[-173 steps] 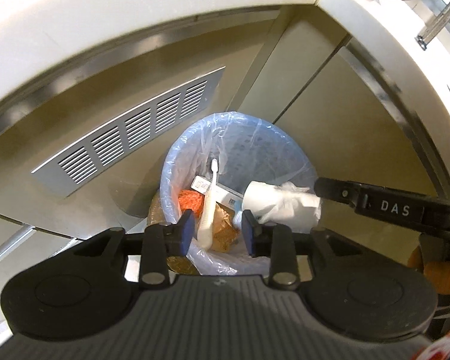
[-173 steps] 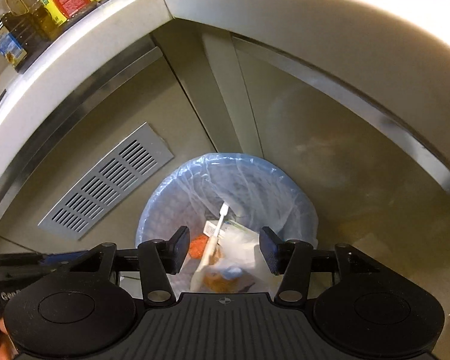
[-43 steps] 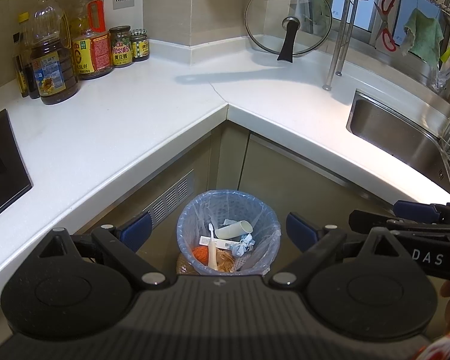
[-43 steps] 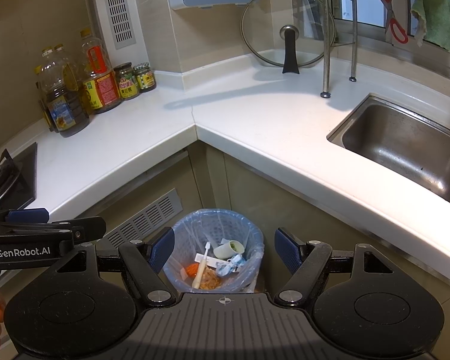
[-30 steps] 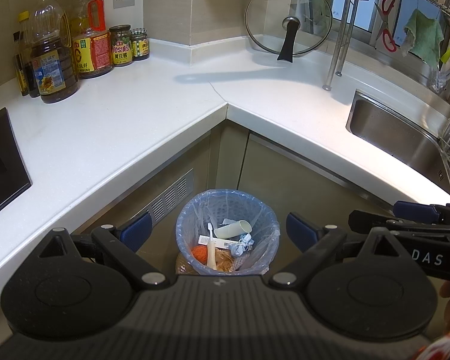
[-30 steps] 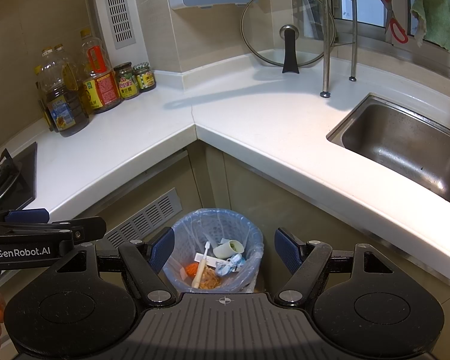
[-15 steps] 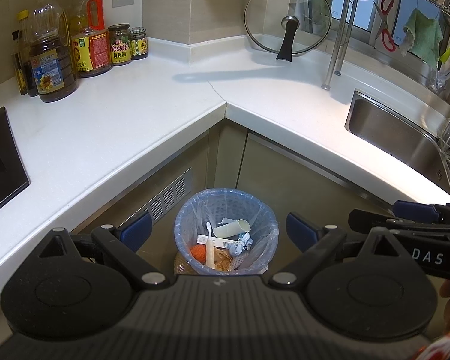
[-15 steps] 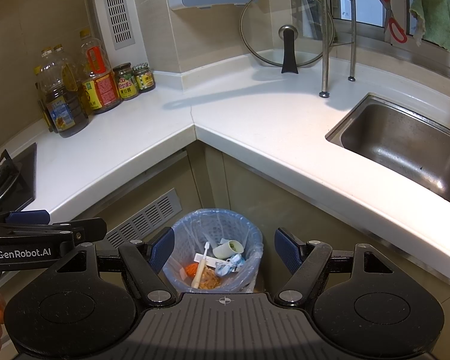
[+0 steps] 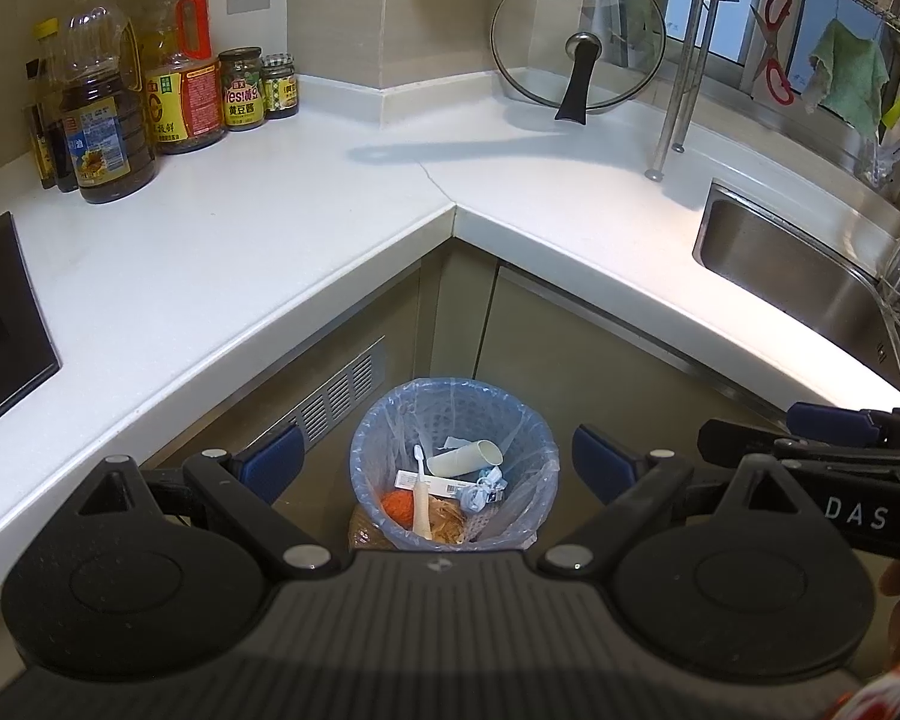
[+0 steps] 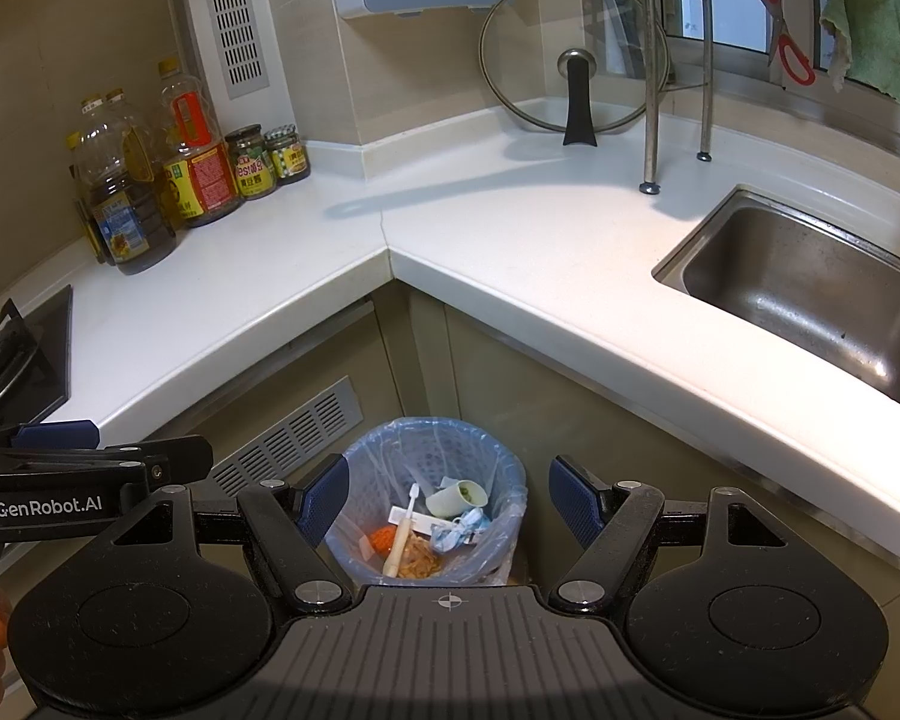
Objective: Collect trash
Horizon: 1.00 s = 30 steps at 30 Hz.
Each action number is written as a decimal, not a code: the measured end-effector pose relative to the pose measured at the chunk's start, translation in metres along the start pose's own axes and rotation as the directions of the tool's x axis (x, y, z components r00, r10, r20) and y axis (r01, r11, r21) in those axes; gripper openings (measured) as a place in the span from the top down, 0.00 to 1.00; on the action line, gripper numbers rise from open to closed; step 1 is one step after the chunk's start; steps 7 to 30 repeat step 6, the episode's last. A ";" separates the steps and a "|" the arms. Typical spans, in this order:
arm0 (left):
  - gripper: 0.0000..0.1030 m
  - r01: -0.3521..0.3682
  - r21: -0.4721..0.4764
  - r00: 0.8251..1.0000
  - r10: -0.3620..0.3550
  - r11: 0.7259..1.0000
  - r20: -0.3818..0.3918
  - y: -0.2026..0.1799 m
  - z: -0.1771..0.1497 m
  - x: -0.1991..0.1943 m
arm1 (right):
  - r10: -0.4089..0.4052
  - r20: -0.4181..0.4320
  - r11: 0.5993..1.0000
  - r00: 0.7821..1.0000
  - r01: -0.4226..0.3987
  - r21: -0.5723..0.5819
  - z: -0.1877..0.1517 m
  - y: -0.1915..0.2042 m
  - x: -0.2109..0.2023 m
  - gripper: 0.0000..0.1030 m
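**Both grippers hanging empty above the filled bin**

Left gripper (image 9: pixel 437 461) is hanging over the floor in front of the corner cabinet, jaws standing wide, nothing between the pads. Right gripper (image 10: pixel 449 501) is doing the same just beside it, jaws spread a good way, gripping nothing. Both are looking down at the trash bin (image 9: pixel 534 420), which is sitting on the floor under the angle of the white countertop (image 9: pixel 270 228), well below the fingertips.

The bin is carrying a thin blue liner bag (image 10: pixel 501 453) folded over its rim. Inside are lying a toothbrush (image 9: pixel 420 495), a pale paper cup (image 9: pixel 465 459) on its side, a crumpled wrapper (image 9: pixel 480 489), something orange and some brown scraps. The countertop is showing no loose trash, so collecting is looking finished, by my reading.

Handling judgement: the load is looking light. The liner is soft, slippery film, likely tearing if pinched hard or snagged. Best hold would be the bunched film at the rim, one side per gripper. The cup would crush under a firm squeeze; the toothbrush is stiff and could slip.
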<state>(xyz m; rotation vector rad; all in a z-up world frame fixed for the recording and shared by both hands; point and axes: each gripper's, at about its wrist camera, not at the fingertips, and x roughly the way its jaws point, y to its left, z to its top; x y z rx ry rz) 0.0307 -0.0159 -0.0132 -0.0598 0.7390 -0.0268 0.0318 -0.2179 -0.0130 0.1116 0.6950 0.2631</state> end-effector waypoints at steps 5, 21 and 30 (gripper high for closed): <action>0.07 0.003 -0.008 1.000 -0.003 1.000 0.012 0.002 -0.001 -0.001 | -0.001 0.000 1.000 1.000 0.001 0.001 0.001 -0.001 0.001 0.29; 0.07 0.005 -0.008 1.000 -0.005 1.000 0.011 0.002 -0.001 -0.001 | -0.001 0.000 1.000 1.000 0.001 0.001 0.001 -0.002 0.001 0.29; 0.07 0.005 -0.008 1.000 -0.005 1.000 0.011 0.002 -0.001 -0.001 | -0.001 0.000 1.000 1.000 0.001 0.001 0.001 -0.002 0.001 0.29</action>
